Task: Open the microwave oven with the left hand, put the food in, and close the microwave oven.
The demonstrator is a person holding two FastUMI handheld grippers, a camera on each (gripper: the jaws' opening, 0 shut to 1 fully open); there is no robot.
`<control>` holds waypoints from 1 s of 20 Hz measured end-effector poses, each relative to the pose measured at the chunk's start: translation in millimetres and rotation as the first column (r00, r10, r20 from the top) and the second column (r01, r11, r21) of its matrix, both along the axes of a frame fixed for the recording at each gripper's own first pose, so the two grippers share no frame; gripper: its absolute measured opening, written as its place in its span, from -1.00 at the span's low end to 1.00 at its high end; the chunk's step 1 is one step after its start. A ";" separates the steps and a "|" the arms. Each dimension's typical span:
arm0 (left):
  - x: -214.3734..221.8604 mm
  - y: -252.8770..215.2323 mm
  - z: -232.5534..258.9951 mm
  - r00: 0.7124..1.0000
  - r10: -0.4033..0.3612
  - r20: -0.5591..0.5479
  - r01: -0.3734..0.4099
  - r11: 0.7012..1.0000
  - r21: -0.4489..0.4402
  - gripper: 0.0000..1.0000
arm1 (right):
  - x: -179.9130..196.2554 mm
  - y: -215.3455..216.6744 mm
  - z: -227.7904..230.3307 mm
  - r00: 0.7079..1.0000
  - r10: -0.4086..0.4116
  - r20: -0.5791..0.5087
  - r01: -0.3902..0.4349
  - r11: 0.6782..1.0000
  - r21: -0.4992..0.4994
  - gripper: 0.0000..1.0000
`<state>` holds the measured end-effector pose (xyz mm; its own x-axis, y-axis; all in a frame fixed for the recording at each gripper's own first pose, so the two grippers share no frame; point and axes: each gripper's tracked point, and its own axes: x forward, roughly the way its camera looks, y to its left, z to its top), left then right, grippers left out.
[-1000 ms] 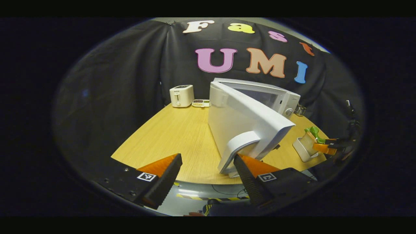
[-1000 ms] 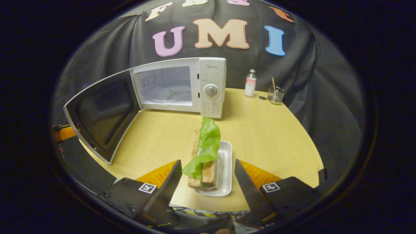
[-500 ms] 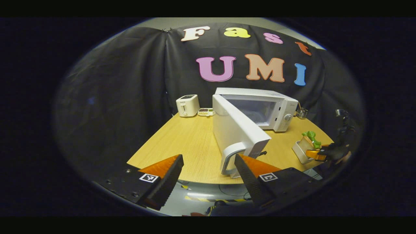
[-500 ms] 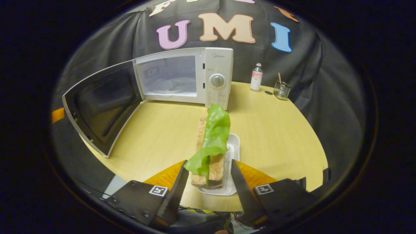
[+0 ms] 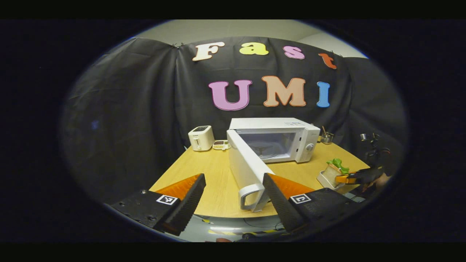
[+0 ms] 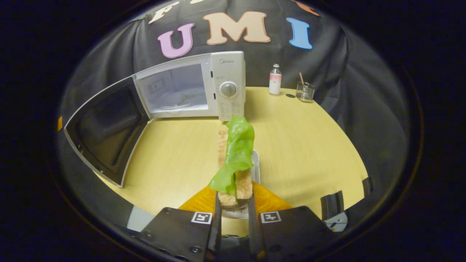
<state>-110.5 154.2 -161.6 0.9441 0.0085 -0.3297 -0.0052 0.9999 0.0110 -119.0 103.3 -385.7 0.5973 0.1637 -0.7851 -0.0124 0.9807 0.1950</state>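
Now we see our right gripper (image 6: 233,214) clamp the sandwich (image 6: 235,163), hiding the tray (image 6: 256,163) at lower centre; left gripper (image 5: 233,198) gapes empty.

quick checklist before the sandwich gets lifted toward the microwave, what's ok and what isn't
1. Microwave door swung wide open: ok.
2. Cavity free of other items: ok, just the turntable seen inside.
3. Right gripper closed on the sandwich: ok, both fingers press its near end.
4. Lettuce leaf secure: cannot tell, it drapes loosely over the bread.
5. Sandwich clear of the white tray: cannot tell, contact underneath is hidden.
6. Left gripper off the door handle and out of the path: ok, open and set back from the handle.
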 end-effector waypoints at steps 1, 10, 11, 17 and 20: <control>1.7 -2.5 -0.6 1.000 -0.006 0.002 0.006 1.000 -0.018 0.93 | 1.3 -1.6 2.3 1.000 -0.006 -0.002 0.006 1.000 0.002 -0.34; 18.2 20.6 8.3 0.998 -0.011 0.063 0.010 1.000 0.026 0.92 | 38.6 3.9 49.5 0.997 -0.020 0.077 0.015 0.998 0.055 -0.34; 18.6 24.7 7.8 0.998 -0.002 0.063 0.000 0.999 0.034 0.92 | 46.1 9.8 56.7 0.996 -0.014 0.085 0.007 0.997 0.076 -0.34; 21.8 39.0 8.6 0.996 0.032 0.088 -0.035 0.999 0.028 0.93 | 92.7 62.0 79.7 0.996 0.044 0.074 -0.058 0.977 0.207 -0.34; 19.9 44.3 9.6 0.994 0.052 0.092 -0.054 0.998 0.022 0.92 | 114.9 86.8 84.7 0.998 0.026 0.054 -0.040 0.963 0.265 -0.34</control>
